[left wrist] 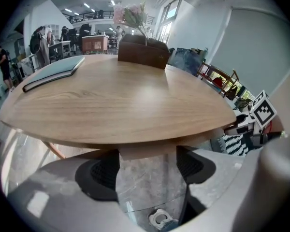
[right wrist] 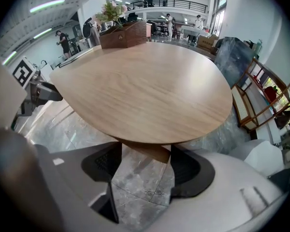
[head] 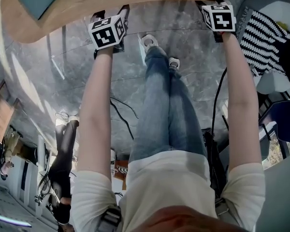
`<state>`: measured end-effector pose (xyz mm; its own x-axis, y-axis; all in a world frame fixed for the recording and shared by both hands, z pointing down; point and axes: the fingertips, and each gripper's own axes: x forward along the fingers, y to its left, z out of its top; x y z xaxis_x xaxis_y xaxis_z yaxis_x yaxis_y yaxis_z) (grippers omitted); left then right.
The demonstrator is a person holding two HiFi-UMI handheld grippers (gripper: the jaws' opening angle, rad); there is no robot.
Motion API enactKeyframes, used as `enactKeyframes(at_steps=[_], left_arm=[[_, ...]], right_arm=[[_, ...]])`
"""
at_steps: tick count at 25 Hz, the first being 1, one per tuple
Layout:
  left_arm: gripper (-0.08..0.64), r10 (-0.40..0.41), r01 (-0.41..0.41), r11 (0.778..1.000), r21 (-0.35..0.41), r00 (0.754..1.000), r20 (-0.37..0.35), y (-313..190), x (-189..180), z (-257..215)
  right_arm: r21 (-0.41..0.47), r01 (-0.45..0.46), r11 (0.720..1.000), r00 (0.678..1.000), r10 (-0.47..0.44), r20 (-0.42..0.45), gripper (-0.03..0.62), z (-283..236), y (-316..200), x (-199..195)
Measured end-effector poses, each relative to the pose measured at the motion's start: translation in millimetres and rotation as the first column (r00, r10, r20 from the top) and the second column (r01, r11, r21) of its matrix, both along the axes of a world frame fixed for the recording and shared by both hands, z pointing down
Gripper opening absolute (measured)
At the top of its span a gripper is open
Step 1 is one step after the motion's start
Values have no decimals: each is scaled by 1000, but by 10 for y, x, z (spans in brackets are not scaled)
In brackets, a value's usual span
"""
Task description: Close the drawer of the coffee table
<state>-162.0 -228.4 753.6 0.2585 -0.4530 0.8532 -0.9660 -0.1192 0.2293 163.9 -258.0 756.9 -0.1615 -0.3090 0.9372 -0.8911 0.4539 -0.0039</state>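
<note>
Two hand-held grippers are seen side by side at the near edge of an oval wooden tabletop. The left gripper is shown with its fingers spread wide and nothing clamped. The right gripper is likewise shown with its fingers wide apart, gripping nothing. Just ahead of each pair of fingertips, framed in the gap between them, a plain strip of wood is seen under the tabletop's rim; it is taken to be the front of the drawer. It juts only slightly from under the rim, so the drawer is judged to be nearly or fully pushed in and the closing push to be at its end. Whether the fingertips touch the front cannot be told. If a gap remains, a short, level push from both grippers together is called for, kept even so that the drawer is not skewed; otherwise only a withdrawal is needed. The inside of the drawer is hidden, so its contents cannot be told. Far beyond the fingers, at the tabletop's opposite side, a dark wooden box is seen holding pale pink flowers. To the left of it, a teal notebook lies flat on the tabletop.
</note>
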Motion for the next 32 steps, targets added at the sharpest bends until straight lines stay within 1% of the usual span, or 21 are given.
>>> enactKeyframes(at_steps=[2,4,8,9,10,11,12,14,16,19,22,25,28,32], left_arm=[[376,-20,20,1000,8,1000,-1,49,5,-12],[376,-29,29,1000,6,1000,-9,111,25,-24],[374,-38,38,999,17,999,-17,260,74,-85],[332,-54,54,998,25,998,-15,295,77,-113],[275,-76,77,996,34,997,-14,329,75,-145],[241,-101,102,994,42,995,-16,364,76,-177],[218,-124,125,991,49,992,-21,402,81,-207],[177,-156,157,985,65,987,-25,477,100,-264],[109,-174,175,981,86,985,-19,556,131,-322],[74,-188,189,975,113,982,-22,684,214,-420],[9,-209,210,968,139,978,-19,829,268,-517],[2,-229,229,961,153,973,-23,1010,329,-591],[2,-242,245,955,164,969,-40,1183,430,-671],[2,-257,264,946,189,965,-61,1380,564,-798]], right_arm=[[22,-29,999,1000,28,7,316,-8,15,8],[39,-73,997,997,72,34,313,-32,20,11],[55,-202,978,975,196,108,289,-140,55,36],[60,-232,971,967,223,121,270,-170,72,55],[67,-254,965,961,244,130,250,-199,93,74],[76,-268,960,957,256,136,236,-229,120,88],[85,-273,958,955,259,142,227,-260,152,89],[100,-265,959,955,247,162,163,-320,233,42],[109,-247,963,957,224,186,138,-373,347,-42],[127,-224,966,956,192,221,86,-455,543,-153],[154,-238,959,947,195,254,7,-568,727,-205],[171,-252,953,935,194,297,3,-689,934,-239],[196,-250,948,928,177,327,3,-817,1122,-241],[212,-274,938,912,183,368,3,-977,1347,-212]])
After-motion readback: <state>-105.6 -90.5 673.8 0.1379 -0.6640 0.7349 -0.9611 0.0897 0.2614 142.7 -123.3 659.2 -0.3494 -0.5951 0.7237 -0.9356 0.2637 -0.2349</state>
